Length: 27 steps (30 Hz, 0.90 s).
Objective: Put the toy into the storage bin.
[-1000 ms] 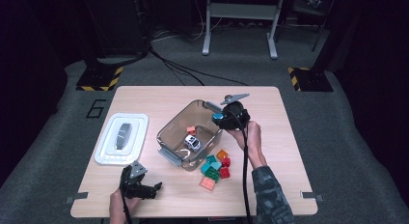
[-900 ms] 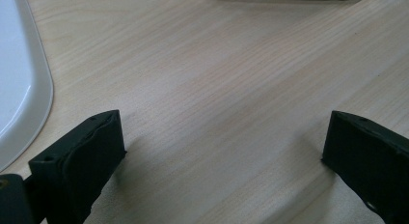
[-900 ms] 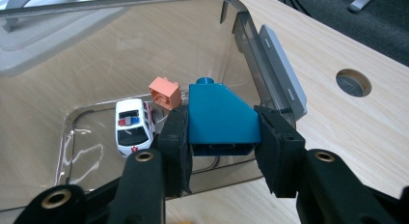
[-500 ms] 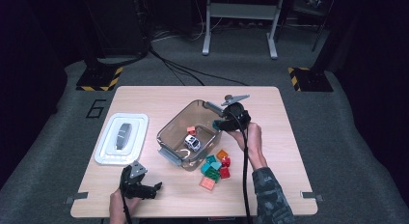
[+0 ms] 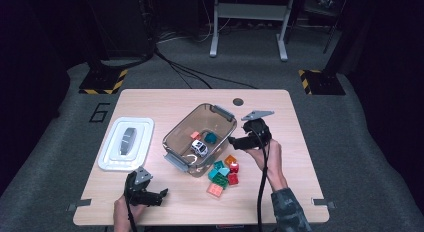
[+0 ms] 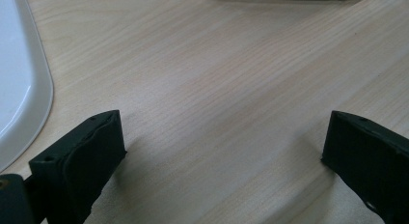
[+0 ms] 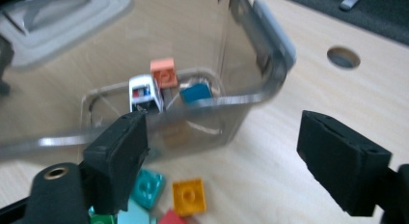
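Note:
A clear brown bin (image 5: 175, 137) stands mid-table and holds an orange brick (image 5: 195, 135), a teal brick (image 5: 211, 137) and a white toy car (image 5: 199, 148). My right gripper (image 5: 234, 141) hovers just outside the bin's right wall, pointing at it. Its jaws have just been opening and stand open with nothing between them. In the right gripper view the gripper (image 7: 226, 156) faces the bin (image 7: 263, 40), with the car (image 7: 143, 92) and the orange brick (image 7: 163, 72) inside. My left gripper (image 5: 161, 195) rests open near the front edge, over bare wood (image 6: 222, 151).
Several loose bricks (image 5: 222, 174) lie in front of the bin's right corner, a yellow-orange one (image 7: 189, 196) just under my right gripper. A white lid (image 5: 126, 143) lies at the left, its edge (image 6: 19, 89) beside my left gripper. A cable hole (image 5: 238, 101) is behind the bin.
The right gripper has drawn back from above the bin's right rim toward the near right and opened its jaws. A teal brick now lies in the bin. The left gripper has stayed put.

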Tool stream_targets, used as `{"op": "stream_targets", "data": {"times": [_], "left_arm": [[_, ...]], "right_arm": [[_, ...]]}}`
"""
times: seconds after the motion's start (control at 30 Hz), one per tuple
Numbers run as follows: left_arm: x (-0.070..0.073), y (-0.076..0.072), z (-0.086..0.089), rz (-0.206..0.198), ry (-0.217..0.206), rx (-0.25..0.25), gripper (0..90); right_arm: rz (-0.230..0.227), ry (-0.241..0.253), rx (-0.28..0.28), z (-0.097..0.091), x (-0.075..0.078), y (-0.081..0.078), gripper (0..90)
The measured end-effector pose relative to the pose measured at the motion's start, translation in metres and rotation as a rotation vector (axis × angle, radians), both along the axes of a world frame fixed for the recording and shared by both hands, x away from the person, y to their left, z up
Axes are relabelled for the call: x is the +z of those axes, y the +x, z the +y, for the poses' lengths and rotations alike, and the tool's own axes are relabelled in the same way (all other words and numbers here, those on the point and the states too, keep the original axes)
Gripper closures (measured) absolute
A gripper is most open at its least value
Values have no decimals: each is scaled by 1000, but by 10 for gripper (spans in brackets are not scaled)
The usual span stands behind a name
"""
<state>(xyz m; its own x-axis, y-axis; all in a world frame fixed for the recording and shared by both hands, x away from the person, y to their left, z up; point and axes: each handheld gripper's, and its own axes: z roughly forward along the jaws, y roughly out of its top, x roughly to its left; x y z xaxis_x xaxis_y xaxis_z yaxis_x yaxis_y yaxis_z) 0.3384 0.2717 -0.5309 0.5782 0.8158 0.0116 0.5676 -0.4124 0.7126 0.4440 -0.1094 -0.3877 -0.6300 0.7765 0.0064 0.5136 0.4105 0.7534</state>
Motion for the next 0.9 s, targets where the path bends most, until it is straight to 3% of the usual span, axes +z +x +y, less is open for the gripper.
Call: {"op": "stream_targets", "data": {"times": [0.2,0.47,0.67,0.9], "left_arm": [[0,0,0,-2,0,3,9],[0,0,0,0,0,1,9],[0,0,0,0,0,0,9],[0,0,0,0,0,0,9]], "right_arm": [[57,-6,-3,-6,-37,-21,133],[118,-24,-77,-1,-85,-32,158],[123,3,-109,3,-97,-29,169],[133,-23,-145,7,-102,-26,246]]}}
